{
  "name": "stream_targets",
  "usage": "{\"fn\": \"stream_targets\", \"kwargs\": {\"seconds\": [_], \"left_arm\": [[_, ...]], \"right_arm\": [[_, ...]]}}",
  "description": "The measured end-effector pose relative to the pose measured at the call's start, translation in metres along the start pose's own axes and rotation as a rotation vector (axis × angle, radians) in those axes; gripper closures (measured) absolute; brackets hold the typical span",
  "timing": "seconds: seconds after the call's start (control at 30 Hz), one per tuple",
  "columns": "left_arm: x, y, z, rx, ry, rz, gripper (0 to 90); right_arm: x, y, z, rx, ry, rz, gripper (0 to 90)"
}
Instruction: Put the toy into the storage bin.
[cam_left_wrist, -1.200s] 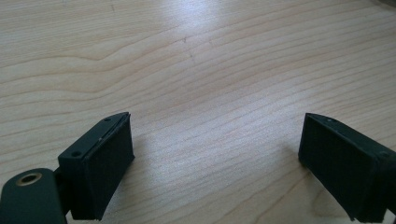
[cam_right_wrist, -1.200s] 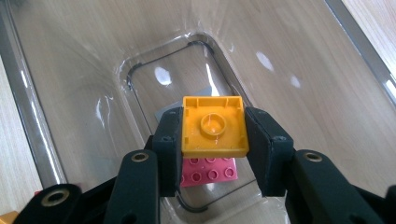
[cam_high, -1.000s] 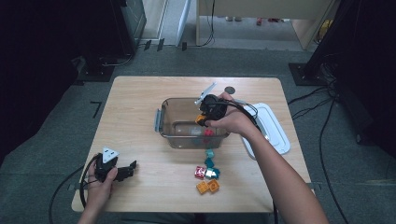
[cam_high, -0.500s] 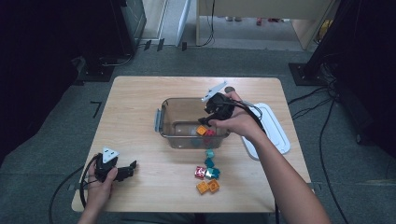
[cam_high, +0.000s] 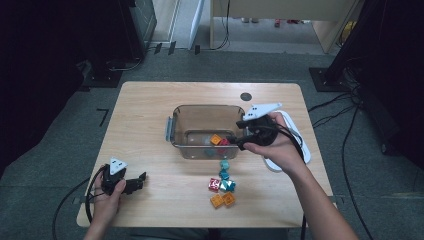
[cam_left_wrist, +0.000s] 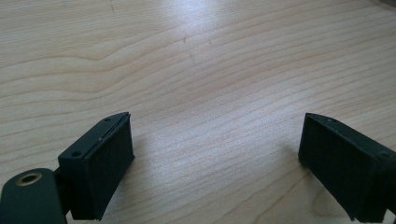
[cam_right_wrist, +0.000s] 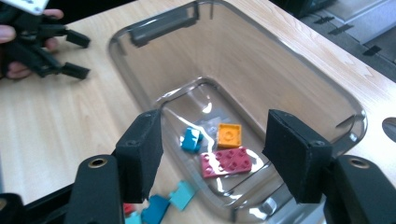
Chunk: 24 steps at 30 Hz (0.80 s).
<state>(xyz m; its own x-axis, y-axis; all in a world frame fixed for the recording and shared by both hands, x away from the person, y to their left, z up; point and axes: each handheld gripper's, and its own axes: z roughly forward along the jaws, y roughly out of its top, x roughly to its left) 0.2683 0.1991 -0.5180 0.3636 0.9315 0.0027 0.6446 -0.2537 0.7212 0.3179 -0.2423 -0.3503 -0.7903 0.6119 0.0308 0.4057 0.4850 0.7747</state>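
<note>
— What differs from a second ago?

— My right gripper (cam_high: 235, 141) has drawn back from over the clear bin (cam_high: 175, 131) to its right rim; its jaws have just been opening, nothing between them. The pink brick (cam_right_wrist: 226, 163) lies inside.

— Room?

— Bare desk (cam_high: 150, 110) left of the bin — my left gripper (cam_high: 141, 180) rests at the near edge, jaws apart.

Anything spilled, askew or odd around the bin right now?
Nothing stands out. The clear plastic bin sits upright with orange, pink and teal toy bricks inside; the other loose bricks lie in a small cluster on the wooden table. The white lid lies flat beside the bin.
</note>
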Motion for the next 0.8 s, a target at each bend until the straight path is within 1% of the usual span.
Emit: {"fn": "stream_targets", "kwargs": {"seconds": [0.1, 0.23, 0.33, 0.47, 0.53, 0.6, 0.7, 0.8], "left_arm": [[0.000, 0.000, 0.000, 0.000, -0.001, -0.001, 10.1], [0.000, 0.000, 0.000, 0.001, -0.001, 0.000, 10.1], [0.000, 0.000, 0.000, 0.002, 0.000, 0.000, 10.1], [0.000, 0.000, 0.000, 0.000, 0.000, 0.000, 10.1], [0.000, 0.000, 0.000, 0.001, 0.000, 0.000, 10.1], [0.000, 0.000, 0.000, 0.001, 0.000, 0.000, 10.1], [0.000, 0.000, 0.000, 0.001, 0.000, 0.001, 10.1], [0.000, 0.000, 0.000, 0.001, 0.000, 0.001, 10.1]], "right_arm": [[0.012, -0.012, -0.008, -0.026, -0.006, -0.003, 38.1], [0.026, -0.032, -0.012, -0.047, -0.003, 0.004, 39.6], [0.033, -0.047, -0.009, -0.062, -0.001, 0.011, 41.9], [0.042, -0.065, -0.003, -0.070, 0.006, 0.017, 42.3], [0.044, -0.072, 0.002, -0.074, 0.008, 0.025, 43.0], [0.044, -0.079, 0.008, -0.078, 0.019, 0.043, 43.5], [0.042, -0.088, 0.018, -0.084, 0.021, 0.071, 45.3], [0.039, -0.096, 0.029, -0.075, 0.012, 0.082, 47.6]]}}
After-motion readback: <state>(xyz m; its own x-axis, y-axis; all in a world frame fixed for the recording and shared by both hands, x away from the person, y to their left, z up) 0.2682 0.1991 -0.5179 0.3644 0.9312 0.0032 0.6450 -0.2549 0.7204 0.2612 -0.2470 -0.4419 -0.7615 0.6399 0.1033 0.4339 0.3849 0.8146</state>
